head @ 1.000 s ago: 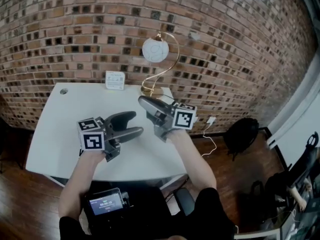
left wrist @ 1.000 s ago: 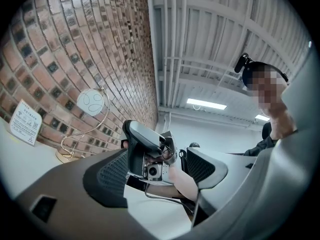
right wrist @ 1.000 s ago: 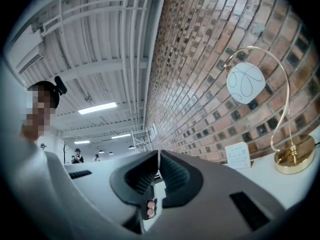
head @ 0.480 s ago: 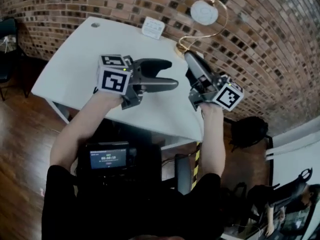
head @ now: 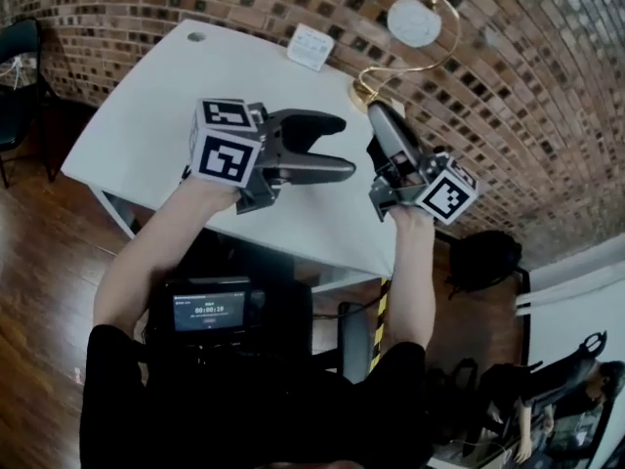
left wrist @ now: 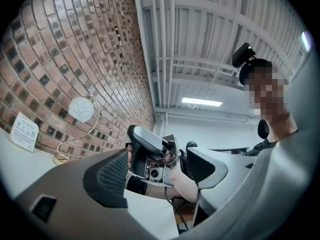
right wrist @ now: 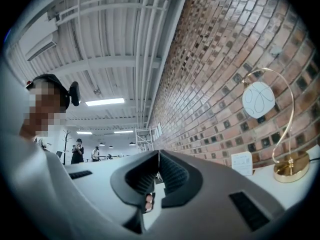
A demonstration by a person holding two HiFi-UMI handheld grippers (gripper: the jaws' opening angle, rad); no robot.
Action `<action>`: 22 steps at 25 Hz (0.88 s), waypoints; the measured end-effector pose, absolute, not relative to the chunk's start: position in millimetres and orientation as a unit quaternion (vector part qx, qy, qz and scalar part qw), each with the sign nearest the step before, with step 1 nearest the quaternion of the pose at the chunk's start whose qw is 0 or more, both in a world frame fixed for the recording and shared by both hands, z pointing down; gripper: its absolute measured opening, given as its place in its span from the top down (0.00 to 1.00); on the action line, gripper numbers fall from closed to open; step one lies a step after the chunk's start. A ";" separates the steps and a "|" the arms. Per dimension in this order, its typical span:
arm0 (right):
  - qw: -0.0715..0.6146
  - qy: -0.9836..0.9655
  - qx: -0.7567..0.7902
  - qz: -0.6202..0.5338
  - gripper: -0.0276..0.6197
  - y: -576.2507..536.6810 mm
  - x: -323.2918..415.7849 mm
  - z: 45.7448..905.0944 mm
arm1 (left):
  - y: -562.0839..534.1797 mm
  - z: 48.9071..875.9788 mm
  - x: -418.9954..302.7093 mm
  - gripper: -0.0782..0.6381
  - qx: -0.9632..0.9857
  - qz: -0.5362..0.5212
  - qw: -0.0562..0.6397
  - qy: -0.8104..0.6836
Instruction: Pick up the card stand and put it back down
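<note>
The card stand is a small white upright card at the far edge of the white table, next to the brick wall. It also shows as the card stand and, past the shut jaws, as the card stand. My left gripper hovers over the table's near right part, open and empty, pointing at the right gripper. My right gripper is held over the table's right end, its jaws closing the last bit onto each other with nothing between them. Both are well short of the stand.
A lamp with a gold base, a curved gold stem and a white globe stands just right of the card stand. A round hole sits in the table's far left corner. A brick wall runs behind. A black chair is on the floor, right.
The head view has swung, so the table now lies slanted. Both grippers stay raised above the table's near right side, much as half a second ago.
</note>
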State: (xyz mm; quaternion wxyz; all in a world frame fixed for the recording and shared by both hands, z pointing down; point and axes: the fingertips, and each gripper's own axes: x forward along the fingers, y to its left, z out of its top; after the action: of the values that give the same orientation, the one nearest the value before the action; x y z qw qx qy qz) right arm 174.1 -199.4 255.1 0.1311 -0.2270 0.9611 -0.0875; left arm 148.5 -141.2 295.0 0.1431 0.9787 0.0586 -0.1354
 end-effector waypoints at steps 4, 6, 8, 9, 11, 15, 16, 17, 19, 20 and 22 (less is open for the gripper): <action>0.129 0.962 -0.230 -0.070 0.92 -189.3 176.9 249.6 | -134.6 293.2 150.4 0.39 0.980 -0.134 0.135 0.060; 0.128 0.962 -0.232 -0.062 0.92 -182.2 179.2 248.8 | -128.5 292.5 153.7 0.39 0.981 -0.131 0.127 0.063; 0.126 0.962 -0.236 -0.051 0.92 -175.1 179.8 247.9 | -122.3 292.9 156.4 0.39 0.982 -0.128 0.122 0.066; 0.125 0.962 -0.239 -0.045 0.92 -172.3 179.7 246.9 | -119.9 293.0 157.3 0.39 0.982 -0.127 0.120 0.068; 0.125 0.961 -0.243 -0.039 0.92 -169.4 179.9 246.2 | -117.3 292.3 158.3 0.39 0.983 -0.124 0.115 0.069; 0.123 0.961 -0.247 -0.030 0.92 -168.9 181.0 244.3 | -118.3 291.3 157.9 0.39 0.984 -0.119 0.112 0.066; 0.121 0.961 -0.248 -0.027 0.92 -169.0 180.8 244.1 | -118.9 291.9 157.6 0.39 0.984 -0.119 0.112 0.066; 0.120 0.961 -0.248 -0.025 0.92 -169.1 180.6 244.6 | -119.4 292.5 157.5 0.39 0.985 -0.118 0.111 0.066; 0.118 0.961 -0.248 -0.021 0.92 -168.4 179.9 244.6 | -119.3 293.5 158.4 0.39 0.985 -0.117 0.110 0.067; 0.118 0.961 -0.247 -0.023 0.92 -167.8 180.3 245.3 | -118.6 293.8 159.3 0.39 0.985 -0.116 0.110 0.069; 0.121 0.962 -0.244 -0.027 0.92 -165.9 181.9 246.7 | -116.3 293.9 161.7 0.39 0.985 -0.114 0.110 0.071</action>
State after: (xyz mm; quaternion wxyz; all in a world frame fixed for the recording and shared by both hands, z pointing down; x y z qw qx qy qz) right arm 181.9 -165.9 246.7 0.1213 -0.2438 0.9618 -0.0269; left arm 161.7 -116.3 293.9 0.1097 0.9849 0.0713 -0.1136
